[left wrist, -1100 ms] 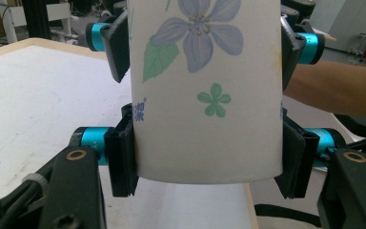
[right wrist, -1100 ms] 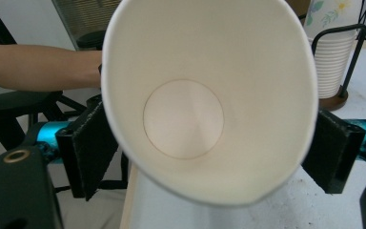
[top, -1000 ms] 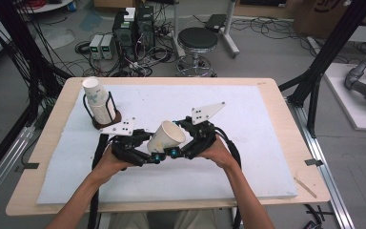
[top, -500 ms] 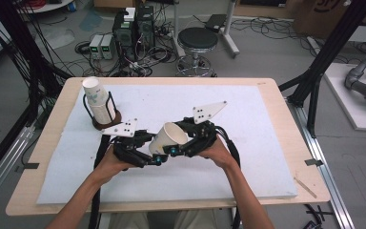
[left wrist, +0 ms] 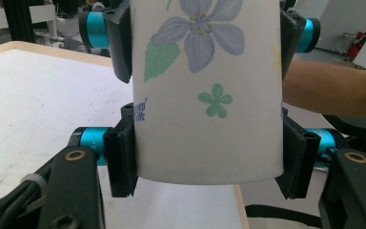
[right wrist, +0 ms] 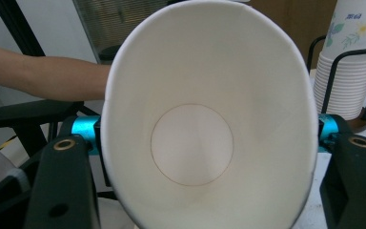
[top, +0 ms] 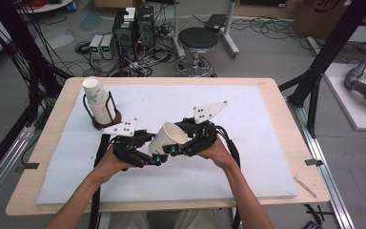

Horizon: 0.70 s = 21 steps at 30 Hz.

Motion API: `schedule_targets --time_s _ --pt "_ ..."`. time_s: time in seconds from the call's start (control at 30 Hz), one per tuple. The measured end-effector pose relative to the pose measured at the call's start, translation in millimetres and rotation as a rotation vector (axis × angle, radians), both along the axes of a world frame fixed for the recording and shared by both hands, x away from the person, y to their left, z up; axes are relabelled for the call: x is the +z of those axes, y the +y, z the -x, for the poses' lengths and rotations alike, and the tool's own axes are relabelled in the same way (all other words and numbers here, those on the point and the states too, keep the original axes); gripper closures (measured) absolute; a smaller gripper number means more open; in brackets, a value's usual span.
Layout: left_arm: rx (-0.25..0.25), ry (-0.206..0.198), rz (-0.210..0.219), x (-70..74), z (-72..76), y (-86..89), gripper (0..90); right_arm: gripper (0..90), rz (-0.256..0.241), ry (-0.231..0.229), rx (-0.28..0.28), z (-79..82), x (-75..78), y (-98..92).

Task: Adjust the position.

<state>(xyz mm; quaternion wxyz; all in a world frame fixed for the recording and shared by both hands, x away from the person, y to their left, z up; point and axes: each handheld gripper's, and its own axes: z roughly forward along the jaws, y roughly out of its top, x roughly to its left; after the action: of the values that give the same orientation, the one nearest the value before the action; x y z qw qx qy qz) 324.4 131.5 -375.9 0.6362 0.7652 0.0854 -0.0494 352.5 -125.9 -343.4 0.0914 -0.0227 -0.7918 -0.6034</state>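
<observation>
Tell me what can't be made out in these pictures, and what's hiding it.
- High view: the stack of cups in the wire holder is too small to count.
- Left gripper view: the paper cup hides its own mouth, and the top edge cuts it off.
- Right gripper view: the cup's open mouth blocks the table behind it.

You are working under even, bright indoor light. On the tabletop [top: 267, 143] the white cover reads clean and nearly shadowless; only a faint soft shadow sits just beneath your forearms and the two hand-held grippers. From above, the picture is a little soft, and the tabletop's edges bow slightly outward. In the left gripper view, the paper cup [left wrist: 207, 90] is sharp enough to read its flower print, while the room behind the cup is hazy and pale. In the right gripper view, the cup's white inside is bright with mild glare, and the background beyond it is blurred.
</observation>
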Motion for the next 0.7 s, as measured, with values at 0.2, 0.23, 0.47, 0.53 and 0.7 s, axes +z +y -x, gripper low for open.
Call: schedule_targets --time_s 0.2,0.23,0.47,0.53,0.7 --pt "0.03 0.024 -0.051 -1.7 -0.2 -1.1 20.6 34.1 -0.024 0.002 0.001 -0.7 1.3 -2.6" --pt "0.034 0.033 -0.065 -2.5 -0.8 -1.3 15.8 34.1 -0.027 0.0 -0.005 -0.9 1.9 -3.9" --pt "0.07 0.034 -0.056 -1.1 -2.2 3.7 1.7 33.5 -0.013 -0.007 -0.021 -0.3 3.5 -7.3" --pt "0.072 0.037 -0.06 -0.7 -1.9 4.4 1.7 33.5 -0.011 -0.009 -0.023 -0.2 3.6 -7.5" --pt "0.081 0.035 -0.07 -0.1 -1.2 5.0 1.7 33.3 -0.008 -0.011 -0.025 -0.4 3.3 -7.0"
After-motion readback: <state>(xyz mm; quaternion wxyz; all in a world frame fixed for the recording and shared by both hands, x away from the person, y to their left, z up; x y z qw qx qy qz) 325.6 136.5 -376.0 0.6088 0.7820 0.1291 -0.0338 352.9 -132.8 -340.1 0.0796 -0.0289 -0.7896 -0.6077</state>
